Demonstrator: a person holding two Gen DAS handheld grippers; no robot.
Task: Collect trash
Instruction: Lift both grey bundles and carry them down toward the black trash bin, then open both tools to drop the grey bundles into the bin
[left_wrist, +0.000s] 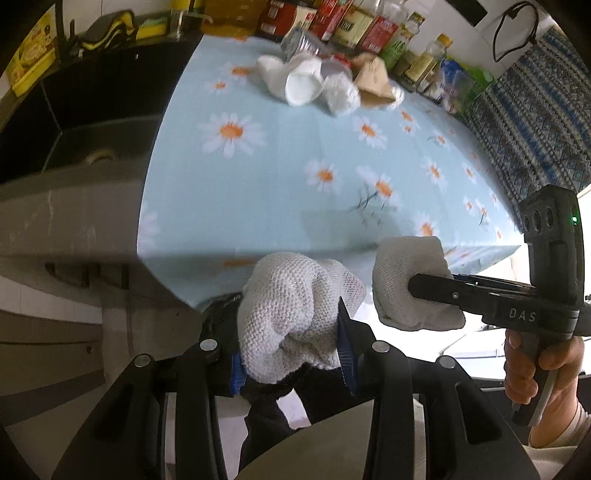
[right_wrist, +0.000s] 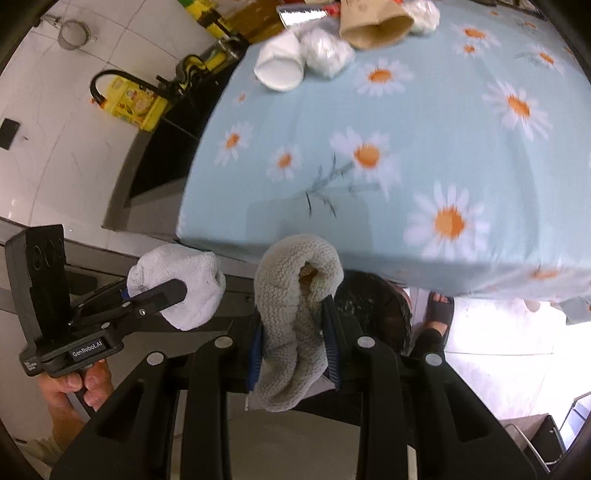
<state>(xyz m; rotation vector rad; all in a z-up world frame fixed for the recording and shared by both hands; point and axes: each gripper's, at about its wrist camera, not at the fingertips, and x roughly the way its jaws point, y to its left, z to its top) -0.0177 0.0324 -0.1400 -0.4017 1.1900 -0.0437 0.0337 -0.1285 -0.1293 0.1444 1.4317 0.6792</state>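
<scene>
My left gripper (left_wrist: 291, 325) is shut on a white knitted cloth wad (left_wrist: 291, 314), held below the table's near edge. My right gripper (right_wrist: 293, 332) is shut on a greyish knitted cloth wad (right_wrist: 291, 325), also off the near edge. Each gripper shows in the other's view: the right one (left_wrist: 410, 284) with its wad (left_wrist: 406, 280), the left one (right_wrist: 177, 291) with its wad (right_wrist: 184, 284). On the far side of the daisy tablecloth (left_wrist: 295, 177) lies a trash pile: a white paper cup (left_wrist: 303, 85), crumpled plastic (left_wrist: 341, 94) and a brown paper cup (left_wrist: 373, 79); the pile also shows in the right wrist view (right_wrist: 280, 62).
A dark sink (left_wrist: 92, 122) adjoins the table's left side, with a yellow box (right_wrist: 136, 103) beside it. Bottles and cartons (left_wrist: 351, 22) line the back edge. A dark bin (right_wrist: 373, 314) and a sandalled foot (right_wrist: 439, 310) are on the floor below the near edge.
</scene>
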